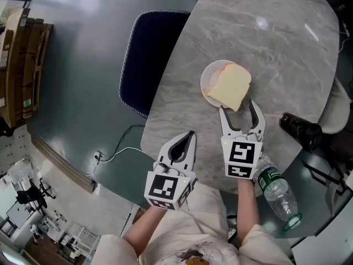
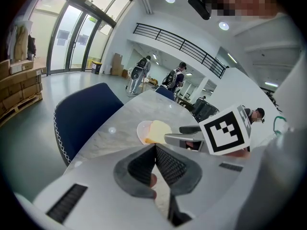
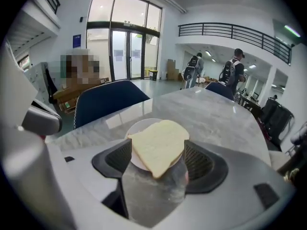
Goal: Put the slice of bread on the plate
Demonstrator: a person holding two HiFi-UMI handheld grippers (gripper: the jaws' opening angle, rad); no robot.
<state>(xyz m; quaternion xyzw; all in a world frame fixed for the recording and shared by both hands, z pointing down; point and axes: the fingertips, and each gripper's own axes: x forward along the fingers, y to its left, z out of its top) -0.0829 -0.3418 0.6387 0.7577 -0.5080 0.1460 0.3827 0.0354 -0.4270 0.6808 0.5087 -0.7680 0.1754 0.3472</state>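
Head view: I'm seeing the slice of bread (image 1: 230, 86) lying on the white plate (image 1: 209, 77) on the marble table (image 1: 265, 43), w/ its near corner hanging over the rim toward me. The R gripper (image 1: 237, 105) is pointing at it w/ jaws spread wide, 1 finger on each side of that corner. The L gripper (image 1: 191, 134) is sitting nearer me, to the left, well apart from the plate. A plastic bottle (image 1: 278, 189) is lying beside my R forearm, and a blue chair (image 1: 144, 59) is standing at the table's left.

L gripper view: the jaws are meeting tip to tip w/ nothing between them. Bread and plate are lying ahead.

R gripper view: the jaws are standing wide apart, bread corner between the 2 pads. I'm not seeing them squeezing it.
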